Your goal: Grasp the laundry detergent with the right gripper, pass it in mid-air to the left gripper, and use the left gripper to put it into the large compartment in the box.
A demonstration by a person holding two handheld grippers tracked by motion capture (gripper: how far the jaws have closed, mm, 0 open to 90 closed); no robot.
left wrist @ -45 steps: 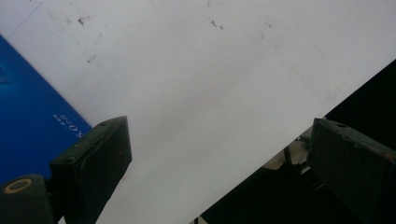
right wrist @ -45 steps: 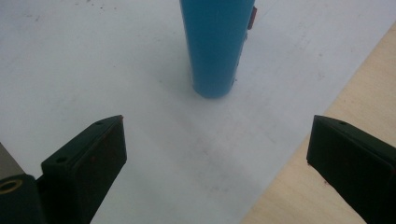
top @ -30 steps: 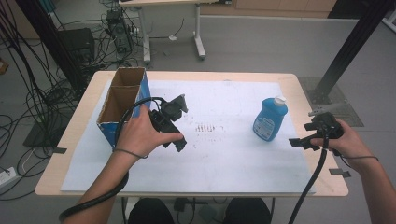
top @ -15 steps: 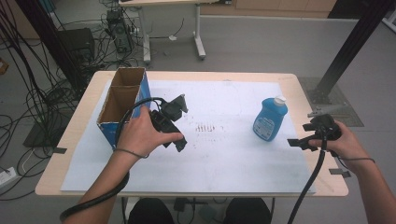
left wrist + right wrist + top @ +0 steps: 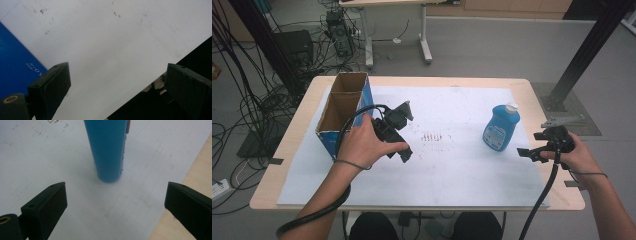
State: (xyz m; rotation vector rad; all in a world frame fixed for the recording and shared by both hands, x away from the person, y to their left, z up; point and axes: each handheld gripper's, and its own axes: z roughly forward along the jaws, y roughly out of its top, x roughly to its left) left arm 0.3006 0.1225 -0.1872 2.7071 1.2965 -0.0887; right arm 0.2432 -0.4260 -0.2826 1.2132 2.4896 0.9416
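Wooden table (image 5: 532, 87) with a light top. Big white sheet (image 5: 452, 165) spread flat over most of it, bare wood left along the edges. Small dark marks (image 5: 432, 136) near the sheet's middle. Blue bottle (image 5: 500, 128) with a white cap, upright on the sheet at the right, well apart from the box. Open cardboard box (image 5: 343, 107) with blue sides on the left, split into two parts inside. Same bottle (image 5: 107, 150) close up in the right gripper view, on the white sheet beside the wood edge.
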